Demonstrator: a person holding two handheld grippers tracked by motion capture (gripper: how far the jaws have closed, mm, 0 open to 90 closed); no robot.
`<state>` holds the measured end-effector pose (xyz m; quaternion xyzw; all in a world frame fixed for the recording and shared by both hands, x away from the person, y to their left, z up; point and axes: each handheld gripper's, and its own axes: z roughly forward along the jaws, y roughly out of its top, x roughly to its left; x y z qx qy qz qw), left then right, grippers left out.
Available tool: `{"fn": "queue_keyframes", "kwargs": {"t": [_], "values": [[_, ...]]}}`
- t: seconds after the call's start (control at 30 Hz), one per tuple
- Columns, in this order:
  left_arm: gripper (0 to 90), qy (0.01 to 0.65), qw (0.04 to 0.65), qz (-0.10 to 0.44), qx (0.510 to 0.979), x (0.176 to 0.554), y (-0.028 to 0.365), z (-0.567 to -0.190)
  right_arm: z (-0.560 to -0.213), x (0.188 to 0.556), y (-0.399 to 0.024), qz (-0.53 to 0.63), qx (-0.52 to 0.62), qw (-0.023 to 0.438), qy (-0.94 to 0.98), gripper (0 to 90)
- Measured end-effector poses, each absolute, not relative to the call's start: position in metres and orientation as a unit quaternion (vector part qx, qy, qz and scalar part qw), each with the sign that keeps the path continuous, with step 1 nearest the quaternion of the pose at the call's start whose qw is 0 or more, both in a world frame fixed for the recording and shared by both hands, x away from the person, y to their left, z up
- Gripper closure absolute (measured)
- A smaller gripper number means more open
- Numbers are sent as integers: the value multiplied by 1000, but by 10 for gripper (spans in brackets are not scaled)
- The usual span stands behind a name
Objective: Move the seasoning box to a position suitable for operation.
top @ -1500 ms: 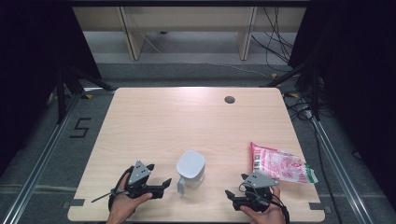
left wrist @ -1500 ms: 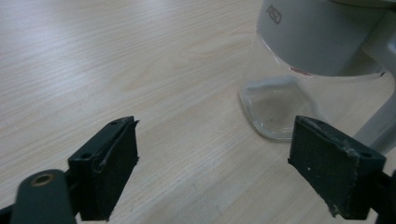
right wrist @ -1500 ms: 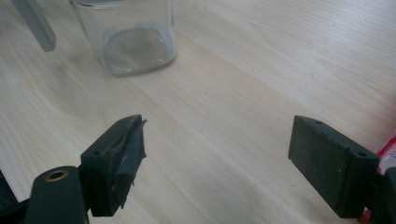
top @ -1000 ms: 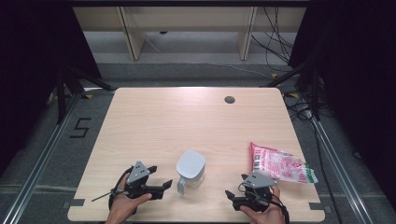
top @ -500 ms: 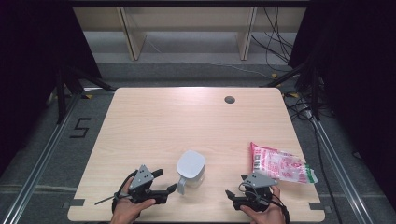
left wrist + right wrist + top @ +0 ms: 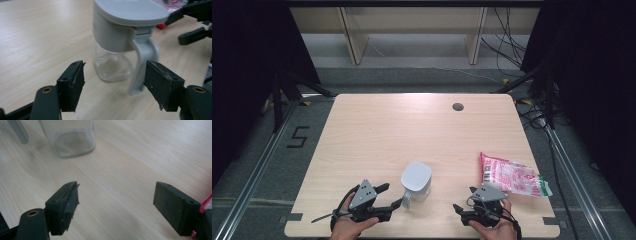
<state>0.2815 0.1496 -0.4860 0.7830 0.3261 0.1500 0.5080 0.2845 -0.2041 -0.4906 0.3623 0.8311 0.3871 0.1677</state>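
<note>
Two grippers: you hold one in each hand at the near edge of the table point(image 6: 377, 135), with the jar between them.
Left gripper point(image 6: 388, 201): your left hand point(image 6: 348, 228) aims it at the jar's handle; the jaws have just been closing, yet they stand apart with nothing pressed between the pads.
Left gripper view: the handle point(image 6: 142, 67) hangs between the two black jaws, close beside the one at the right of that view; whether it touches that pad you cannot tell, and a clear gap remains to the other pad.
Jar point(image 6: 416, 181): it stands upright on the table near the front edge, a clear glass body point(image 6: 112, 62) under a grey lid point(image 6: 130, 11), the handle turned toward your left gripper.
Right gripper point(image 6: 460, 212): your right hand point(image 6: 492, 231) keeps it low over the wood, just to the right of the jar, jaws wide and nothing between them.
Right gripper view: bare wood lies between the jaws; the jar's glass base point(image 6: 71, 141) sits ahead at the upper left.
Pink packet point(image 6: 512, 177): it lies flat at the table's right side, just beyond your right gripper, well apart from the jar.
</note>
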Motion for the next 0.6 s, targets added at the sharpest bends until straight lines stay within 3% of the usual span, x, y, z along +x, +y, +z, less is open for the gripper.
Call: {"fn": "queue_keyframes", "kwargs": {"t": [0.13,0.6], "values": [[325,320,507,147,787,277,144,-488,-490,283,-204,382,364,174,831,211],[489,310,512,150,787,276,124,-494,-492,284,-202,381,360,171,834,211]]}}
